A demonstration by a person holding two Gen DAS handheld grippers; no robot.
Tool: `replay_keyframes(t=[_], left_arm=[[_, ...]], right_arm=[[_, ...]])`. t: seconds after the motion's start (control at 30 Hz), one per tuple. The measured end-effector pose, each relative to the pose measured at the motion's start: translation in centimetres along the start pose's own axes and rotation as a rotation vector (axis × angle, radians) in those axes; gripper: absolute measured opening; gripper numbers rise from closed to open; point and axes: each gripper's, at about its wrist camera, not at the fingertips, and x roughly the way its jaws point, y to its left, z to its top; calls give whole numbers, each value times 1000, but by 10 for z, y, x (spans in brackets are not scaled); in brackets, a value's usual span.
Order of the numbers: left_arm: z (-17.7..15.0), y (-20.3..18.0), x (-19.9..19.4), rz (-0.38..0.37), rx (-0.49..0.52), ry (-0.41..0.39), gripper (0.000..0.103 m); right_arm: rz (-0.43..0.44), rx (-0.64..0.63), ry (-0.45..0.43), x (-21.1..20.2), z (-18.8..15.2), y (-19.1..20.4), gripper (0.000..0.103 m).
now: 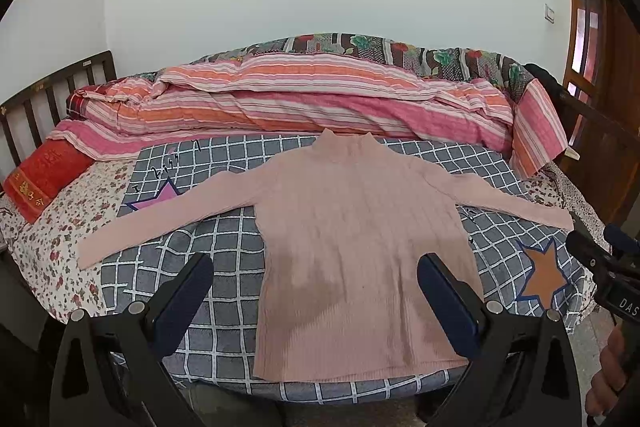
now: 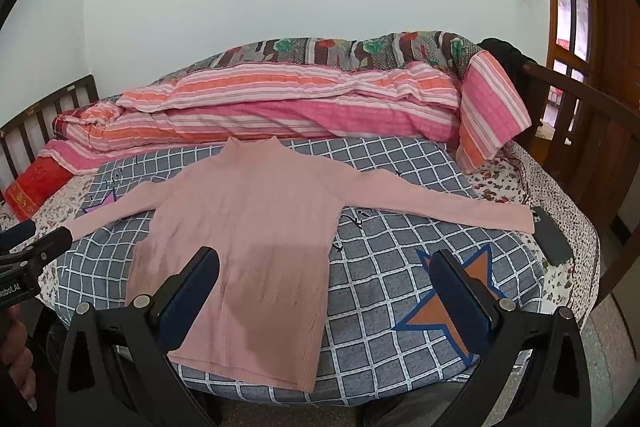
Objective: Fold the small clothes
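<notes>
A pink ribbed long-sleeved sweater [image 1: 352,227] [image 2: 248,219] lies flat on a grey checked blanket [image 1: 200,247] [image 2: 400,267], collar toward the far side and both sleeves spread out sideways. My left gripper [image 1: 316,267] is open and hovers above the sweater's lower part, apart from the cloth. Over the hem's right side and the blanket my right gripper [image 2: 326,265] is open too, with nothing between its fingers. In the left wrist view the right gripper [image 1: 608,259] shows at the right edge; in the right wrist view the left gripper [image 2: 36,247] shows at the left edge.
A rolled pink and orange striped quilt [image 1: 300,99] [image 2: 300,103] lies behind the sweater. A dark phone [image 2: 550,235] rests near the right sleeve's cuff. A red cushion [image 1: 44,175] sits far left. The wooden bed frame [image 2: 580,115] rises at both ends. A person's hand [image 1: 608,371] holds a handle.
</notes>
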Motion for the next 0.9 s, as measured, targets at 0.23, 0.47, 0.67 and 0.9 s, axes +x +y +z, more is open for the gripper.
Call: replay_keyframes(t=[0.23,0.47,0.67,0.9], left_arm=[[-2,-1,2,-3,-3,12,102],[-4,-1,3,-2,-5,14,102],[-5,-1,4,-6,-7,13,102],[-8,-4,2,-11,-3,14,102]], right_arm=[[3,6,-3,-2,-1,0,103],[1,5,-2,-2,0,0,103],[3,6,-4,-3,-1,-1,103],[7,12,-5,-4,-2,-3,103]])
